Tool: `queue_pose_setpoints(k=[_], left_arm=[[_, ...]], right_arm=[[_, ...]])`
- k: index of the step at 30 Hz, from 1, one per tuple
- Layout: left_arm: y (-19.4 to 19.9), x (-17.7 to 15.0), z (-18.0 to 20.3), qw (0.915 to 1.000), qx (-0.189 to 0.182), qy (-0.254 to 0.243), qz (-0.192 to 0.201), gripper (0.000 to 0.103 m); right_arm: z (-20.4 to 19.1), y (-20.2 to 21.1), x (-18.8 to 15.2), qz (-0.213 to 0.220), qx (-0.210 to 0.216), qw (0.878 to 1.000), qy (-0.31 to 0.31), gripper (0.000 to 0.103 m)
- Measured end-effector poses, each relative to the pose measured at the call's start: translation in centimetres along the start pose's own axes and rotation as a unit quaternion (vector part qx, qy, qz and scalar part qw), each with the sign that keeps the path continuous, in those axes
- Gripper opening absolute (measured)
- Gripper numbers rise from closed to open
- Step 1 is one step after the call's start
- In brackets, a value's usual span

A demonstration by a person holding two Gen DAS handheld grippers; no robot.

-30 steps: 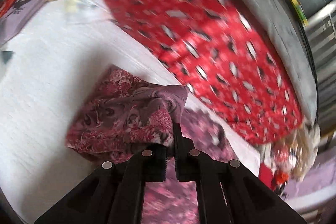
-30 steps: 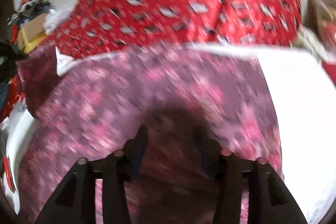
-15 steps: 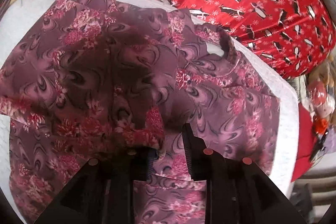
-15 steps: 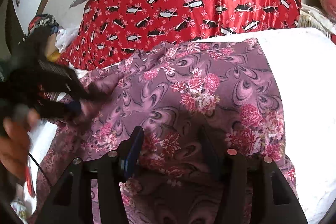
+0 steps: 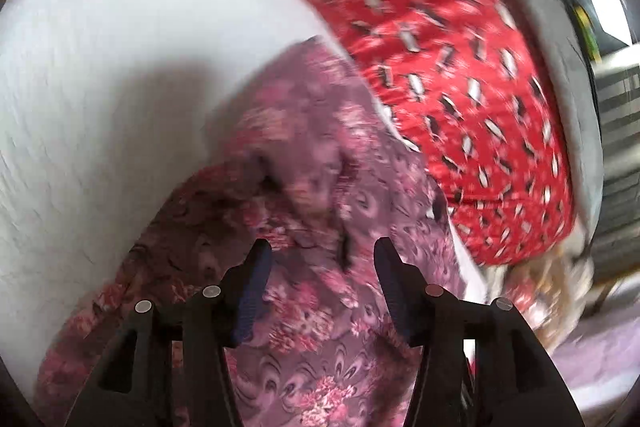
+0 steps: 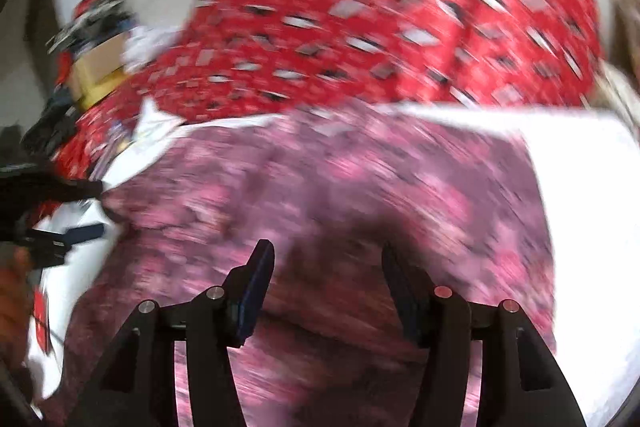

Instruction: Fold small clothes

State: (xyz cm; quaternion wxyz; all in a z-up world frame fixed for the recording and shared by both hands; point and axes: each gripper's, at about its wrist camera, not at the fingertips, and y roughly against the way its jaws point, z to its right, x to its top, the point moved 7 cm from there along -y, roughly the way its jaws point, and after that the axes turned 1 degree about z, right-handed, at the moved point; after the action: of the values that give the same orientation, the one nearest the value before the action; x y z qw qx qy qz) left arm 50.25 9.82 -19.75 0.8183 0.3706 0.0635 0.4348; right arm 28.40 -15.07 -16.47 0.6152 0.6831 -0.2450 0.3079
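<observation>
A purple-pink floral garment (image 5: 320,187) lies on the white surface (image 5: 100,87), its near left part rumpled into a raised fold. My left gripper (image 5: 318,247) hovers just over it, its jaws opening, and no cloth is pinched between the fingers. In the right wrist view the same garment (image 6: 360,195) spreads wide under my right gripper (image 6: 326,251), which is open above the cloth with nothing gripped. The left gripper (image 6: 96,209) also shows there at the garment's left corner. Both views are motion-blurred.
A big red cloth with a black-and-white pattern (image 5: 460,67) (image 6: 380,27) lies bunched behind the garment. A cardboard box and mixed clutter (image 6: 100,75) stand at the far left, more clutter (image 5: 540,291) off the right edge. A person's hand (image 6: 16,279) holds the left gripper.
My left gripper has let go of the garment fold it pinched, and its jaws have spread apart as it dropped lower. The right gripper shifted over the garment and stays open.
</observation>
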Motion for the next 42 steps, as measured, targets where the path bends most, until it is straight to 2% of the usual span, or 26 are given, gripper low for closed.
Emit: queue_pose_setpoints(k=[3, 5, 7, 10, 11, 12, 15, 17, 18, 21, 24, 25, 27, 29, 32, 33, 36, 37, 38, 40, 41, 42], left_arm=[[-1.5, 0.4, -1.3, 0.999, -0.034, 0.027, -0.013, 0.052], [-2.4, 1.1, -2.2, 0.9988, -0.038, 0.03, -0.01, 0.052], [-3.9, 1.8, -3.0, 0.9971, -0.051, 0.053, -0.018, 0.052], [-4.1, 2.4, -4.6, 0.9955, -0.057, 0.073, -0.018, 0.052], [-4.5, 2.5, -4.7, 0.9954, -0.059, 0.074, -0.019, 0.052], [-4.4, 2.8, -5.0, 0.9954, -0.059, 0.072, -0.022, 0.052], [-4.2, 3.1, -5.1, 0.9974, -0.045, 0.055, -0.014, 0.052], [-3.9, 3.0, -4.9, 0.9983, -0.035, 0.046, -0.007, 0.052], [-3.8, 2.8, -4.5, 0.9986, -0.03, 0.043, -0.006, 0.052], [-4.1, 2.7, -3.7, 0.9994, -0.014, 0.031, 0.0, 0.052], [-3.6, 2.0, -3.3, 0.9997, 0.003, 0.021, 0.008, 0.05], [-3.6, 1.8, -3.2, 0.9998, 0.009, 0.016, 0.009, 0.05], [-3.3, 1.3, -2.7, 0.9996, 0.024, 0.001, 0.014, 0.049], [-3.3, 1.0, -2.2, 0.999, 0.039, -0.011, 0.02, 0.047], [-3.4, 0.8, -1.7, 0.998, 0.052, -0.022, 0.028, 0.046], [-3.5, 0.7, -1.5, 0.9976, 0.056, -0.025, 0.031, 0.045], [-3.5, 0.6, -1.3, 0.9969, 0.063, -0.033, 0.034, 0.042], [-3.6, 0.6, -1.2, 0.9967, 0.064, -0.034, 0.036, 0.042], [-3.6, 0.7, -1.3, 0.9966, 0.065, -0.035, 0.036, 0.041], [-3.5, 0.8, -1.2, 0.9965, 0.063, -0.038, 0.039, 0.032], [-3.5, 0.8, -1.2, 0.9964, 0.062, -0.04, 0.04, 0.029], [-3.4, 0.9, -1.1, 0.9964, 0.06, -0.042, 0.042, 0.027]], right_arm=[[-4.4, -1.3, 1.1, -0.008, 0.014, 0.997, 0.07, 0.063], [-6.8, -2.9, 0.8, -0.021, 0.001, 0.991, 0.132, 0.063], [-8.5, -5.0, 0.3, -0.034, -0.023, 0.98, 0.194, 0.063], [-9.7, -6.7, 0.3, -0.034, -0.036, 0.974, 0.222, 0.052], [-9.7, -6.8, 0.5, -0.031, -0.032, 0.975, 0.217, 0.033], [-9.5, -6.7, 0.8, -0.03, -0.02, 0.979, 0.201, 0.016], [-6.9, -5.2, 2.4, -0.014, 0.031, 0.996, 0.078, 0.014], [-3.6, -3.5, 3.1, 0.007, 0.07, 0.997, -0.039, 0.013], [-1.8, -2.6, 3.2, 0.018, 0.081, 0.992, -0.092, 0.013], [3.8, -0.7, 1.9, 0.036, 0.095, 0.968, -0.228, 0.013], [8.3, -0.1, -1.1, 0.021, 0.084, 0.947, -0.311, 0.013], [9.3, -0.1, -2.3, 0.005, 0.078, 0.941, -0.328, 0.013], [10.3, 0.4, -3.5, -0.008, 0.062, 0.939, -0.337, 0.022], [10.7, 1.6, -3.5, 0.011, 0.039, 0.942, -0.332, 0.025], [11.1, 2.6, -2.7, 0.045, 0.022, 0.943, -0.33, 0.056], [11.0, 2.7, -2.4, 0.049, 0.014, 0.945, -0.322, 0.062], [10.8, 1.6, -1.5, 0.033, -0.025, 0.963, -0.267, 0.062], [11.3, 1.2, -1.4, 0.027, -0.04, 0.963, -0.264, 0.062], [12.0, 0.7, -1.4, 0.018, -0.053, 0.96, -0.274, 0.062], [13.2, -0.2, -1.2, 0.013, -0.042, 0.949, -0.312, 0.061], [13.4, -0.5, -0.7, 0.015, -0.03, 0.946, -0.321, 0.045], [13.5, -0.6, 0.0, 0.018, -0.012, 0.946, -0.322, 0.0]])
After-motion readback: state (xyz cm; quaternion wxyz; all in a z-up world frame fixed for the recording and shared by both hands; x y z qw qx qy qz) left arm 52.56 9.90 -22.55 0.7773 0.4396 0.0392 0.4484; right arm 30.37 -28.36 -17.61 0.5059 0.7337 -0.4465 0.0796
